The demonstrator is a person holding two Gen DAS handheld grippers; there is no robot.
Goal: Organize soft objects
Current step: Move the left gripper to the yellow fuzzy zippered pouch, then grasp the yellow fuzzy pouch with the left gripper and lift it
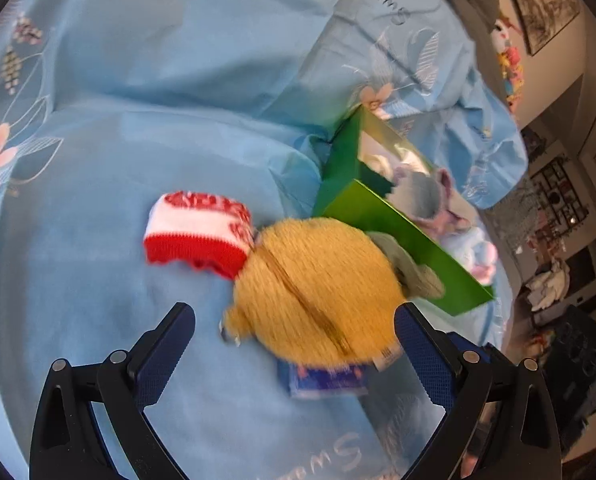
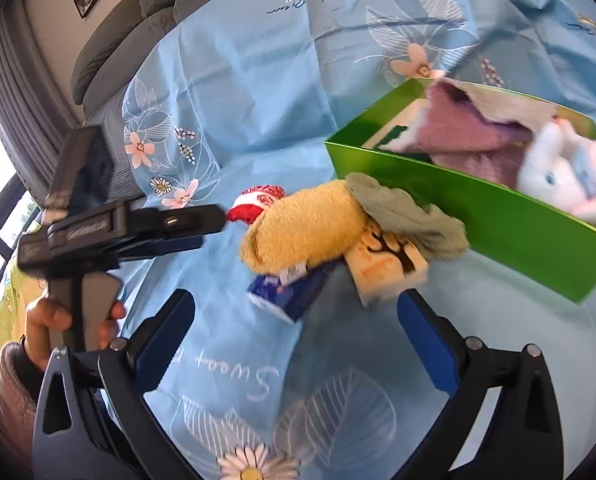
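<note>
A yellow plush (image 1: 317, 288) (image 2: 303, 226) lies on the blue sheet beside a green box (image 1: 401, 240) (image 2: 477, 224). A red-and-white knit piece (image 1: 198, 232) (image 2: 256, 200) lies at its left. A grey cloth (image 1: 413, 268) (image 2: 409, 216) lies between plush and box. A blue packet (image 1: 325, 380) (image 2: 290, 292) and a cream packet (image 2: 385, 272) lie under the plush. The box holds a purple knit (image 2: 469, 132) and a white-pink plush (image 2: 569, 176) (image 1: 429, 196). My left gripper (image 1: 296, 332) is open, just short of the yellow plush. My right gripper (image 2: 296, 316) is open and empty near the packets.
The light blue flowered sheet (image 1: 138, 80) (image 2: 258, 60) covers the whole surface, with folds behind the box. The left gripper body and the hand holding it (image 2: 98, 232) show at the left of the right wrist view. Grey cushions (image 2: 138, 12) lie beyond the sheet.
</note>
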